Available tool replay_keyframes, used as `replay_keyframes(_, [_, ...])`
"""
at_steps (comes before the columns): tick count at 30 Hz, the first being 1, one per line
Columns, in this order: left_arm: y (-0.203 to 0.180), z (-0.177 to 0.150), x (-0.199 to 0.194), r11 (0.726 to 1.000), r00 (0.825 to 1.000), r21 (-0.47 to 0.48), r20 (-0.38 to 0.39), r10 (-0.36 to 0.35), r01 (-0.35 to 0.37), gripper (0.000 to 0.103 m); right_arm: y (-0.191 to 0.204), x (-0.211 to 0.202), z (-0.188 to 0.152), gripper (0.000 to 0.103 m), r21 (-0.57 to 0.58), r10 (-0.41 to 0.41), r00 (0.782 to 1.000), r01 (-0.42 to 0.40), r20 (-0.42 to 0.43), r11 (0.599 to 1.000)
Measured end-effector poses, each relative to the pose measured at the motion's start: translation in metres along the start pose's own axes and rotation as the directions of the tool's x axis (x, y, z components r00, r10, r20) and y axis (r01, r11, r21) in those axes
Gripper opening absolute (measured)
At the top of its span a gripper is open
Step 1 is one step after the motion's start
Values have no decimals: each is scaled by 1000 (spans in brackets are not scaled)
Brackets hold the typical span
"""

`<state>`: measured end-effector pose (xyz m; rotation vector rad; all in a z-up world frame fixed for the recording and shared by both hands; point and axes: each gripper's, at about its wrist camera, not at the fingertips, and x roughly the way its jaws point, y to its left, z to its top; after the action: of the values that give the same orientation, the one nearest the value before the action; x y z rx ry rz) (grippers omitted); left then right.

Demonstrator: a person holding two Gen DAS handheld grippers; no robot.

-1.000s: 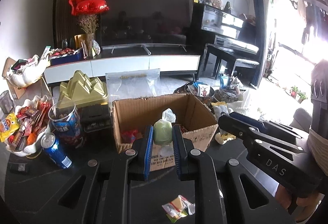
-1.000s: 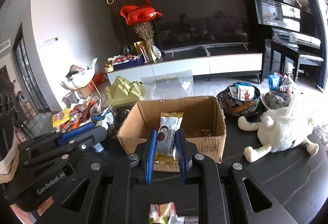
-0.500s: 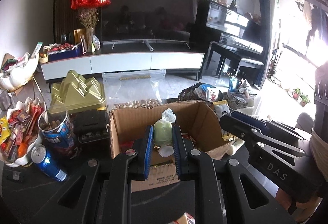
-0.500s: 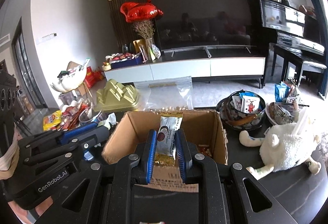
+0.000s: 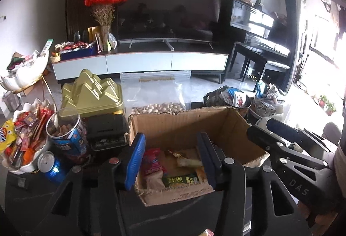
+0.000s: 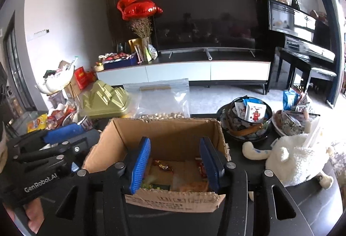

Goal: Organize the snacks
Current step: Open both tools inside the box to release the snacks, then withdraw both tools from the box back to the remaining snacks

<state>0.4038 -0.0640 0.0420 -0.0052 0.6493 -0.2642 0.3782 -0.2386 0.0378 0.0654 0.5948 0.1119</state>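
Observation:
An open cardboard box (image 5: 186, 123) (image 6: 166, 128) stands on the dark table in front of both grippers. Several snack packets (image 5: 173, 169) (image 6: 173, 177) lie on its floor, among them a red packet (image 5: 152, 162) and a green-labelled one (image 5: 181, 179). My left gripper (image 5: 170, 157) is open and empty, its blue pads spread over the box's near side. My right gripper (image 6: 176, 162) is open and empty too, over the same box. Each gripper's body shows in the other's view, the right one (image 5: 287, 149) beside the box and the left one (image 6: 45, 149) likewise.
Left of the box stand a snack tube (image 5: 64, 136), a blue can (image 5: 50, 165), a black case (image 5: 106, 130), a gold mountain-shaped lid (image 5: 93, 91) and a white bowl of snacks (image 5: 19, 145). Behind is a zip bag of nuts (image 5: 155, 93). Right are snack bowls (image 6: 248, 119) and a plush sheep (image 6: 294, 158).
Both grippers have opened over the box. The green packet from the left and the brown bar from the right are no longer between the pads. Both grippers moved forward over the box.

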Motion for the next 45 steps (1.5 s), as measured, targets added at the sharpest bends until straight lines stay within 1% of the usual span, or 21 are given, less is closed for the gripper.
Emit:
replay_keyframes(6, [-10, -15, -30, 999, 999, 33, 31, -14, 13, 52, 3, -24, -13, 49, -1, 20, 1000, -20, 2, 1000])
replay_keyframes(8, [-13, -19, -39, 999, 999, 35, 40, -27, 26, 52, 3, -33, -18, 51, 12, 29, 1000, -29, 6, 1000])
replay_keyframes(15, [-22, -35, -69, 997, 997, 55, 56, -56, 53, 54, 4, -63, -34, 52, 31, 51, 999, -51, 19, 998])
replay_keyframes(17, [-24, -39, -76, 996, 996, 60, 54, -68, 65, 56, 6, -71, -39, 58, 31, 52, 998, -52, 20, 998])
replay_keyframes(21, [-27, -50, -90, 995, 996, 72, 57, -68, 64, 58, 11, -88, -48, 59, 17, 47, 998, -47, 33, 999])
replay_keyframes(25, [-28, -61, -101, 995, 996, 86, 66, -61, 56, 60, 16, -103, -60, 65, 8, 31, 999, -31, 42, 999])
replay_keyframes(27, [-29, -67, -106, 994, 996, 94, 68, -62, 56, 61, 17, -109, -66, 65, 3, 24, 999, -25, 46, 1000])
replay_keyframes(36, [-34, -98, -120, 989, 996, 133, 62, -68, 59, 62, 16, -121, -94, 66, 17, 16, 1000, -16, 13, 1000])
replay_keyframes(45, [-35, -134, -120, 988, 997, 135, 28, -75, 71, 63, 14, -119, -124, 66, 9, 9, 999, -9, -43, 1000])
